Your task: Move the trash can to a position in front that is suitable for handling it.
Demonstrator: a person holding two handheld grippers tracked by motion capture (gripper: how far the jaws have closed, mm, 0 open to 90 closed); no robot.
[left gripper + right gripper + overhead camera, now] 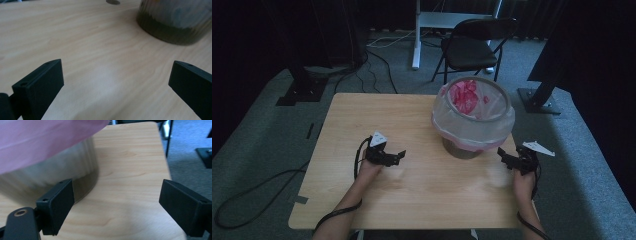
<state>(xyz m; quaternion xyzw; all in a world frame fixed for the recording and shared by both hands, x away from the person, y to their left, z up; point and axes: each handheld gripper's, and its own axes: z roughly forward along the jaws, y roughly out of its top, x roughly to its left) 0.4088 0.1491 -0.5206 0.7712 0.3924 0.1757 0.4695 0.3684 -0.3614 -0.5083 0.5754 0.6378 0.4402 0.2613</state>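
Note:
A round bin (473, 116) lined with a pale pink bag stands on the wooden table (377, 112) at the right, with red scraps (464, 97) inside. My left gripper (399, 156) rests low over the table left of the bin, open and empty; its view shows the bin's dark base (172, 30) ahead to the right. My right gripper (503, 156) hovers at the table's right edge just beside the bin, open and empty. In the right gripper view the bag's pink fold (45, 142) hangs over the bin's wall (62, 177) close to the left jaw.
A black folding chair (472, 47) and a white desk leg (416, 40) stand behind the table. Black stand bases (302, 90) (539, 100) sit on the grey carpet at both sides. Cables (257, 195) trail across the floor at left.

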